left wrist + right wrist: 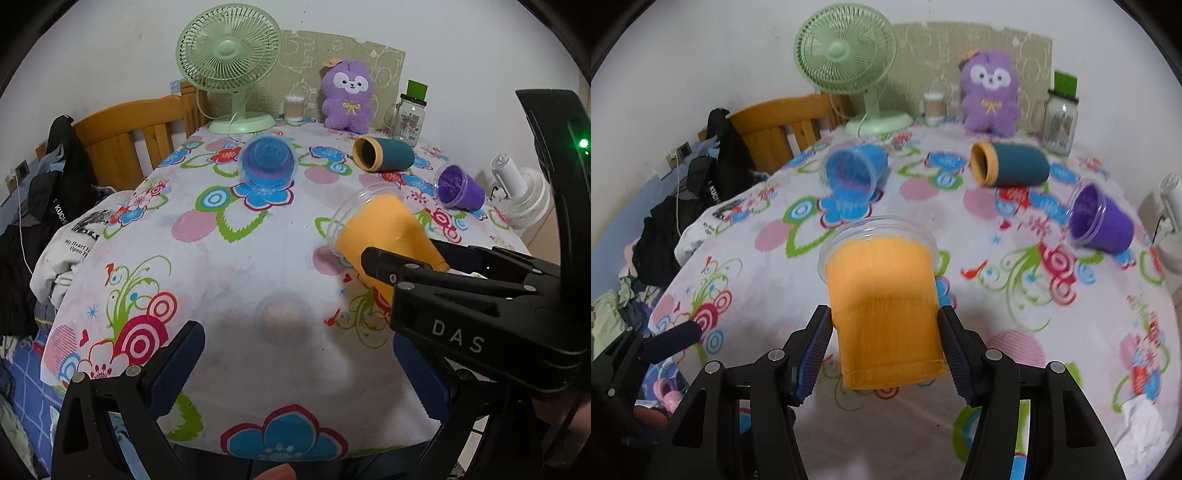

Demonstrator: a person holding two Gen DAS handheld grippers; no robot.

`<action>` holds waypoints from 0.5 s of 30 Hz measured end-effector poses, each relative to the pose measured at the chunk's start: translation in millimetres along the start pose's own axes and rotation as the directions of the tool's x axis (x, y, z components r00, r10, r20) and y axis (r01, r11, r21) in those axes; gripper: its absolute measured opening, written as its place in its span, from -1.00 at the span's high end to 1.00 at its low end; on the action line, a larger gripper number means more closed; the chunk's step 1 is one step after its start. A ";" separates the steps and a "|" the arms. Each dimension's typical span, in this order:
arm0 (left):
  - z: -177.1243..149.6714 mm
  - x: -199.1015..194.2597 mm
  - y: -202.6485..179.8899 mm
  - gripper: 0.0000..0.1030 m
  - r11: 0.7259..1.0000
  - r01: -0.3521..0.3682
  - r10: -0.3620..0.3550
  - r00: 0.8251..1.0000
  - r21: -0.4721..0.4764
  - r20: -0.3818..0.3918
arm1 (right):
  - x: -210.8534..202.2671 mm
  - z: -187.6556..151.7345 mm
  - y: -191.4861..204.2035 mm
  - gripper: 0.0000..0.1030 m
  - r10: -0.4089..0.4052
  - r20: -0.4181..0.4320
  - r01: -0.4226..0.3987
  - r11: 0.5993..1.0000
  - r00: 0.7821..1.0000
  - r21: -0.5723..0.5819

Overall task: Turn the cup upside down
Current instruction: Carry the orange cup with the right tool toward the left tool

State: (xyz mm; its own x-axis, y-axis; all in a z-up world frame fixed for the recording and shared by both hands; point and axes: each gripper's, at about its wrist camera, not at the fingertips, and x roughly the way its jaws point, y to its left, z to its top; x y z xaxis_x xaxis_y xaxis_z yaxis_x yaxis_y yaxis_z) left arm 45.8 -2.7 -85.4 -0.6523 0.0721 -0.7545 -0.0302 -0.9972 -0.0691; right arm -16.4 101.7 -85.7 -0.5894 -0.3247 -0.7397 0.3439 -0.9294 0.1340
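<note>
Orange cup, clear-rimmed, held in the air above the flowered tablecloth, tilted with its open mouth pointing away from the right wrist camera and its closed base nearest the lens. The right gripper clamps the cup: one blue ribbed pad presses the cup's left wall, the other its right wall, both near the base end, so that the cup fills the gap between them. In the left wrist view the same cup appears to the right, lying slantwise with its mouth toward the upper left, the right gripper reaching in from the right edge and closed around its lower half.

Left gripper: fingers spread wide apart, nothing between them, low over the near part of the cloth.

Cups counted, five in all: one orange (held); one blue cup on its side at the far left of the cloth; one teal tumbler with a yellow rim on its side at far centre; one purple cup on its side at the right; and one pale clear cup, faint, close to the left gripper.

Along the back edge: one green desk fan, one purple plush toy, one glass jar, one small container of cotton swabs.
</note>
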 end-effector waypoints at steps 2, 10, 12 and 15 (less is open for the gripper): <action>-2.0 1.5 0.3 -1.00 1.000 -0.002 0.002 1.000 -0.002 -0.005 | 2.0 -1.9 3.7 -0.20 0.004 -0.009 -0.004 1.000 1.000 -0.012; -0.5 4.3 -0.3 -1.00 1.000 0.003 -0.003 1.000 -0.006 0.000 | -14.5 1.2 3.1 -0.86 0.044 0.061 -0.045 0.999 0.997 0.007; 1.0 4.6 -1.6 -1.00 1.000 0.008 -0.008 1.000 -0.008 0.002 | -22.2 4.2 0.6 -0.86 0.067 0.079 -0.069 0.998 0.995 0.013; 4.0 4.2 -6.8 -1.00 1.000 0.016 -0.016 1.000 -0.005 0.009 | -34.4 7.4 -5.3 -0.86 0.071 0.109 -0.073 0.997 0.991 0.018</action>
State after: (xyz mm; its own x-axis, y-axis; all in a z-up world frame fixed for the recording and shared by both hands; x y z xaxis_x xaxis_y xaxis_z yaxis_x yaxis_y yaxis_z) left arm 40.3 4.3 -85.5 -0.6588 0.0878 -0.7472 -0.0368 -0.9957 -0.0846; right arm -3.4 116.5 -56.1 -0.6400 -0.4068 -0.6518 0.3730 -0.9062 0.1992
